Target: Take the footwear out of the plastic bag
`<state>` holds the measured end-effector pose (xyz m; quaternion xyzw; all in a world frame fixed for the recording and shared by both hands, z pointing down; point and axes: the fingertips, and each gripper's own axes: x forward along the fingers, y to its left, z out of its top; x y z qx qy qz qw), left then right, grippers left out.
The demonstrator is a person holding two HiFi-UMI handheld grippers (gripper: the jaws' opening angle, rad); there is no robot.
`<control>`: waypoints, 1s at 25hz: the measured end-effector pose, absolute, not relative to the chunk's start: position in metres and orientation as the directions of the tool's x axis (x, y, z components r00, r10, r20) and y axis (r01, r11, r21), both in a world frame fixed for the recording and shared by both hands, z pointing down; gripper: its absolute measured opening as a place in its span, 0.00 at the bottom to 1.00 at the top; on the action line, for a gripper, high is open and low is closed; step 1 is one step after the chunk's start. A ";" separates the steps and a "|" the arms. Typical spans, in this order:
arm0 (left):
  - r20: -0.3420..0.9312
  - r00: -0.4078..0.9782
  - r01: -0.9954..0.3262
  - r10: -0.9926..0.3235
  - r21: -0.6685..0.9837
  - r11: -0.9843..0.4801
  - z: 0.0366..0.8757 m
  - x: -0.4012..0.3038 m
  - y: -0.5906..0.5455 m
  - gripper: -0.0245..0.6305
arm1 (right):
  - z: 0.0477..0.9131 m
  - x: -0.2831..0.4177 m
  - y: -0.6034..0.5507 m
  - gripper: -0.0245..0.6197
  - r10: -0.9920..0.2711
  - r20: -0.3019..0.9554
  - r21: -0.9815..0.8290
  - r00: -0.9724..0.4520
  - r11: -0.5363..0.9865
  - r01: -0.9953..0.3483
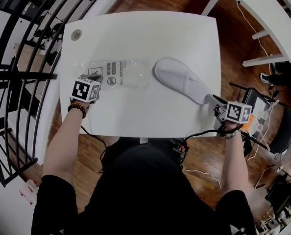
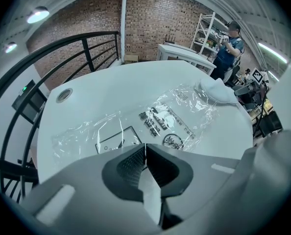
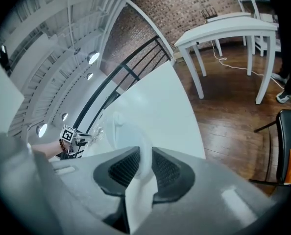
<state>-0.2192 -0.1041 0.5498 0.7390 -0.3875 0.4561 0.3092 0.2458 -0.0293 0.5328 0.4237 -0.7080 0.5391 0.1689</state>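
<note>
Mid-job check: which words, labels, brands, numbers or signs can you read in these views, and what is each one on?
No text is legible in any view.
On the plastic bag: black printed lines, too blurred to read.
On the plastic bag: a round logo and a framed label, too small to read.
On the marker cubes: black-and-white patterns only, no words.
On the slipper: no print visible.

A black short-sleeved shirt [image 1: 135, 195] and a beaded bracelet [image 1: 77, 107] are worn. The left gripper [image 2: 145, 148] and right gripper [image 3: 144, 155] are topped by black-and-white marker cubes [image 1: 85, 89].
</note>
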 end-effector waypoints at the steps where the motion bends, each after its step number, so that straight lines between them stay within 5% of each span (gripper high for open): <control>1: 0.914 0.281 -0.855 -0.293 0.099 -0.510 0.549 -0.219 -0.104 0.08 | 0.533 0.245 -0.027 0.15 -0.418 0.702 -0.612 -0.577 0.061 -0.789; 25: 0.874 0.255 -0.881 -0.413 0.034 -0.473 0.509 -0.209 -0.097 0.18 | 0.523 0.249 -0.032 0.27 -0.456 0.746 -0.436 -0.486 0.218 -0.873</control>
